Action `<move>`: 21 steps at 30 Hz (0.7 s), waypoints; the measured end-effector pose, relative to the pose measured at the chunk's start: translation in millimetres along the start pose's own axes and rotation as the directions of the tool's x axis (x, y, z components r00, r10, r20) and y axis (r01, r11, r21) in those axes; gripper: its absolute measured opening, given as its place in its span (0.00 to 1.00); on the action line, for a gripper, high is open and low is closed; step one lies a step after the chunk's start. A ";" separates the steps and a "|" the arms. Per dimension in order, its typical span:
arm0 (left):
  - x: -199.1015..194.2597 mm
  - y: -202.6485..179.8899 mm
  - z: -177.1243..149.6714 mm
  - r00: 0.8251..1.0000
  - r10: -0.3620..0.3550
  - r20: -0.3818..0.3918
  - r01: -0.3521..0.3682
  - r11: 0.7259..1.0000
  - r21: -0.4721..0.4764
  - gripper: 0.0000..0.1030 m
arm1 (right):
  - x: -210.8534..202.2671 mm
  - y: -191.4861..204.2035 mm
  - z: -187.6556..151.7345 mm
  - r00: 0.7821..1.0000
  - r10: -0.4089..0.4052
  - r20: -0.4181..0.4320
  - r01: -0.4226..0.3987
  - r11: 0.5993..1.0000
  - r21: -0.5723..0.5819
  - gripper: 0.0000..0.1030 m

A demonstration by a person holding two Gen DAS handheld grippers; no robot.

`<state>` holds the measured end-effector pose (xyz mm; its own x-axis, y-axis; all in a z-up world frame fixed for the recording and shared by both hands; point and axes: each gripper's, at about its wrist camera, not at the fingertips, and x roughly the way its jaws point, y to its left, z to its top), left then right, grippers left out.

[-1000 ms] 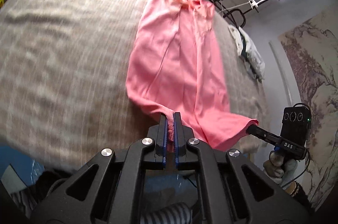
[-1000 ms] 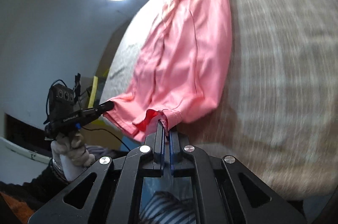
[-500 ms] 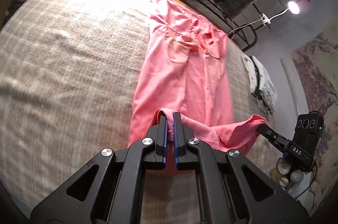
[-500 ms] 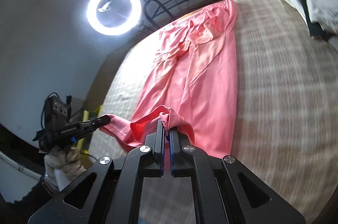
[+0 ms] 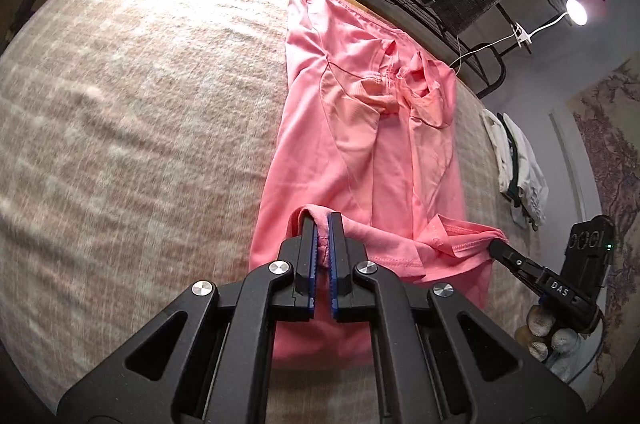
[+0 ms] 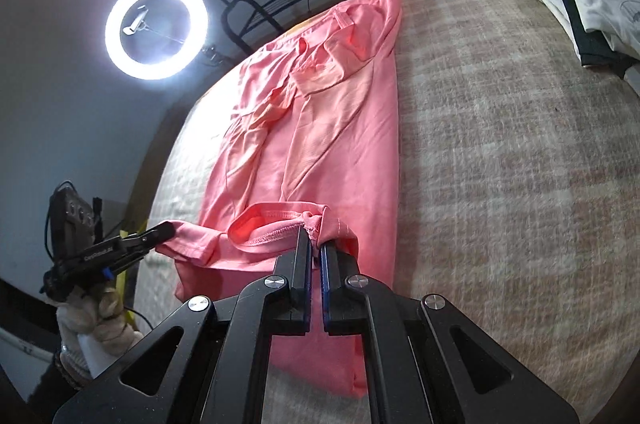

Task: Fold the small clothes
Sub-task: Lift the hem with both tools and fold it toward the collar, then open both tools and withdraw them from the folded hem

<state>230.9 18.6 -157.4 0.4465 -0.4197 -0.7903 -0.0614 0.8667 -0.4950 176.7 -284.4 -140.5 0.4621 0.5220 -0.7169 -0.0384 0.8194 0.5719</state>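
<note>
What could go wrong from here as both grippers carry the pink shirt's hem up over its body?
1. Each gripper, left and right, pinches only a small bit of the shirt hem, so a corner might slip out.
2. The hem sags between them, so it may land creased.
3. The collar end is already rumpled, and folding over it could trap those wrinkles.

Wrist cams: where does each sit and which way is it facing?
Left wrist: on the left tool, looking along its fingers across the bed at the pink garment; right tool and gloved hand show at right.
Right wrist: on the right tool, facing the same garment; left tool and hand at left.
Shared: garment, bed, folded stack, each other's tool.
</note>
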 end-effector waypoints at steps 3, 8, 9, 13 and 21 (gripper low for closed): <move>7.5 -2.4 6.4 1.000 0.015 0.011 -0.015 1.000 0.005 0.02 | 4.7 0.9 4.0 1.000 -0.012 0.005 0.012 1.000 -0.006 0.02; 15.7 1.3 13.9 0.998 0.032 0.048 -0.032 1.000 0.000 0.02 | 14.5 1.8 11.2 0.999 -0.043 0.023 0.043 0.998 -0.036 0.02; 16.3 3.0 14.2 0.998 0.039 0.050 -0.039 0.999 -0.006 0.03 | 15.4 3.4 13.0 0.999 -0.039 0.027 0.041 0.998 -0.052 0.03; 7.3 7.4 13.3 0.996 0.061 0.061 -0.062 0.998 0.015 0.15 | 9.1 7.1 16.3 0.996 -0.083 0.036 0.086 0.992 -0.093 0.05; -19.3 5.5 0.4 0.999 0.024 0.033 -0.029 0.983 0.181 0.43 | -2.1 21.6 -11.7 0.999 -0.014 -0.042 0.004 0.971 -0.240 0.05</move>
<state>222.3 31.6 -144.7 0.4745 -0.3899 -0.7892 0.0885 0.9131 -0.3979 164.6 -265.0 -131.3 0.4254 0.5197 -0.7409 -0.2479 0.8543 0.4569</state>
